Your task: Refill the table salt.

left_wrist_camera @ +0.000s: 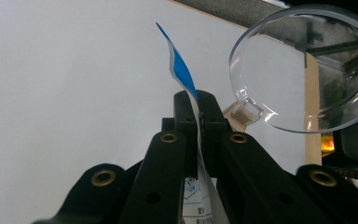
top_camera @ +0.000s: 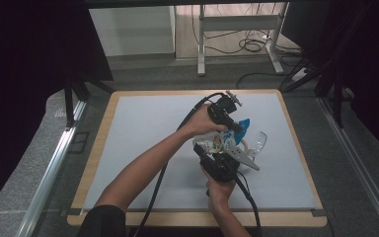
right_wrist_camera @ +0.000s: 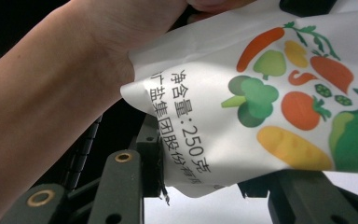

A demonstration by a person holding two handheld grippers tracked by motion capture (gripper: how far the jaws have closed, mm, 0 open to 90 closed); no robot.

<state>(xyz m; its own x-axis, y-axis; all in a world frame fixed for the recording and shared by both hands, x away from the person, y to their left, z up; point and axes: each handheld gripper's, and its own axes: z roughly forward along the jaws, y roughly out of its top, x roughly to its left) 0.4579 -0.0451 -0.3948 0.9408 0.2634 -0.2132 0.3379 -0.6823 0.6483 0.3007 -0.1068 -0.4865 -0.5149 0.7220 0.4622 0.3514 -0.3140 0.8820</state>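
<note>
A white bag (top_camera: 212, 144) printed with vegetables (right_wrist_camera: 261, 107) and with a blue top edge (left_wrist_camera: 182, 70) is held up over the right half of the white mat. My left gripper (left_wrist_camera: 199, 100) is shut on that blue top edge, and the high view shows the left gripper (top_camera: 238, 129) reaching down to it from the far side. My right gripper (right_wrist_camera: 214, 184) has its jaws closed on the bag's lower corner, where the printed text is; the right gripper (top_camera: 216, 154) comes at it from the near side. A clear round container (left_wrist_camera: 303, 70) lies just right of the bag (top_camera: 259, 140).
The white mat (top_camera: 143, 128) covers a wooden board with raised edges. A desk frame (top_camera: 202, 44) and floor cables (top_camera: 251, 47) stand behind the board. Metal rails (top_camera: 54, 163) run along both sides, with dark curtains beyond.
</note>
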